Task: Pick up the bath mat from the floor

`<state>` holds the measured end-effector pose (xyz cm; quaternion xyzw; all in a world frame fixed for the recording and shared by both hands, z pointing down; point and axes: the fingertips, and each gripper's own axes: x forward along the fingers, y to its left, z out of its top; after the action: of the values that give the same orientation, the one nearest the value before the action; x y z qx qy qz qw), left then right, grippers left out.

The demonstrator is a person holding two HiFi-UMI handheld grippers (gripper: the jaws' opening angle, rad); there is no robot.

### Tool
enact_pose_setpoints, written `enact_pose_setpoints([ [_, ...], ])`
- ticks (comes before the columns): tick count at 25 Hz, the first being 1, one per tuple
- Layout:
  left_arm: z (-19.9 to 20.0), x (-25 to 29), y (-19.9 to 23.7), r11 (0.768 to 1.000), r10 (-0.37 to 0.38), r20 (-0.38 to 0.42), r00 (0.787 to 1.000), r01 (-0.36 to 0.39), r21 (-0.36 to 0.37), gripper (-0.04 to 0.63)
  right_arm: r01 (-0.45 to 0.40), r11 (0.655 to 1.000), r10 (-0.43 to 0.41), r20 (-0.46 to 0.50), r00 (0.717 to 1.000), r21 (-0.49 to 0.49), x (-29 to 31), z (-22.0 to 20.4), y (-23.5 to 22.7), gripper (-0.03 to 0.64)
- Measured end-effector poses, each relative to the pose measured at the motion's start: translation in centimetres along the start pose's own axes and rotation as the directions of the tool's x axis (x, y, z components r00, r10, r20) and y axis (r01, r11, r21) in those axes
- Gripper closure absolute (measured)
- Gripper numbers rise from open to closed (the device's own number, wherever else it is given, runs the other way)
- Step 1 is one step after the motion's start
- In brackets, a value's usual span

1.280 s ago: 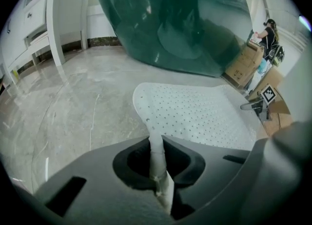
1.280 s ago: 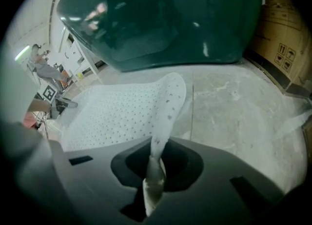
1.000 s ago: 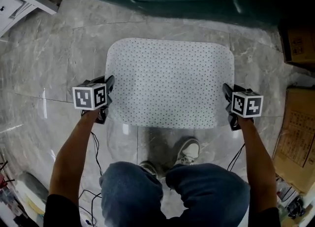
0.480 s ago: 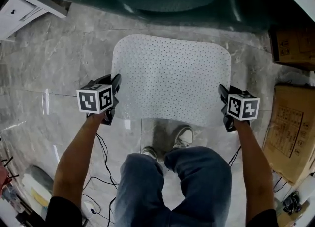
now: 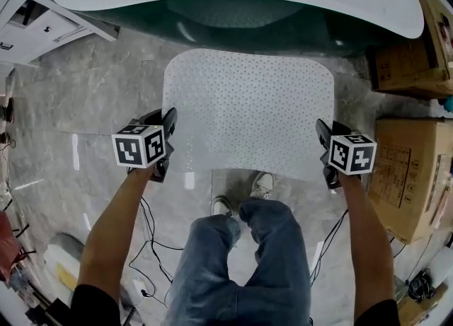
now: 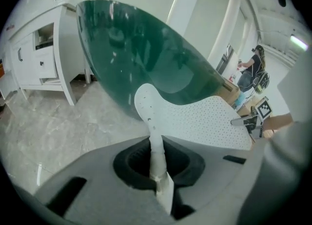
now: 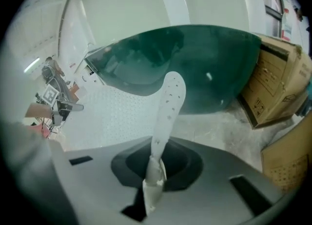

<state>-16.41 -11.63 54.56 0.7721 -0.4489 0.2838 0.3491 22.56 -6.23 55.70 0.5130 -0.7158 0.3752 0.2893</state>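
The bath mat (image 5: 248, 109) is white with many small holes and hangs stretched flat between both grippers, clear of the marble floor. My left gripper (image 5: 168, 149) is shut on its near left edge, and my right gripper (image 5: 321, 155) is shut on its near right edge. In the left gripper view the mat's edge (image 6: 155, 143) runs pinched between the jaws. The right gripper view shows the other edge (image 7: 161, 131) clamped the same way, with the left gripper's marker cube across the mat.
A dark green bathtub (image 5: 241, 8) with a white rim stands just beyond the mat. Cardboard boxes (image 5: 407, 169) line the right side. A white cabinet (image 5: 39, 24) is at the far left. Cables (image 5: 152, 243) trail on the floor by the person's feet.
The mat has risen off the floor with both grippers. The view has pulled back, showing the tub's white rim and more of the boxes. Both grips hold unchanged.
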Motion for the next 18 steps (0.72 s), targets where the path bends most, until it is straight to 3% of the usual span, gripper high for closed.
enact_pose_setpoints([
  [12, 9.9, -15.2, -4.6, 0.999, -0.002, 0.098, 0.995, -0.002, 0.036, 0.568, 0.032, 0.999, -0.028, 0.112, 0.993, -0.03, -15.2, 9.4, 5.4, 0.592],
  [18, 16.1, -22.8, -7.1, 1.0, -0.02, 0.198, 0.98, 0.014, 0.027, 0.567, 0.057, 0.998, -0.055, 0.226, 0.973, -0.002, -24.4, 15.2, 8.1, 0.592],
])
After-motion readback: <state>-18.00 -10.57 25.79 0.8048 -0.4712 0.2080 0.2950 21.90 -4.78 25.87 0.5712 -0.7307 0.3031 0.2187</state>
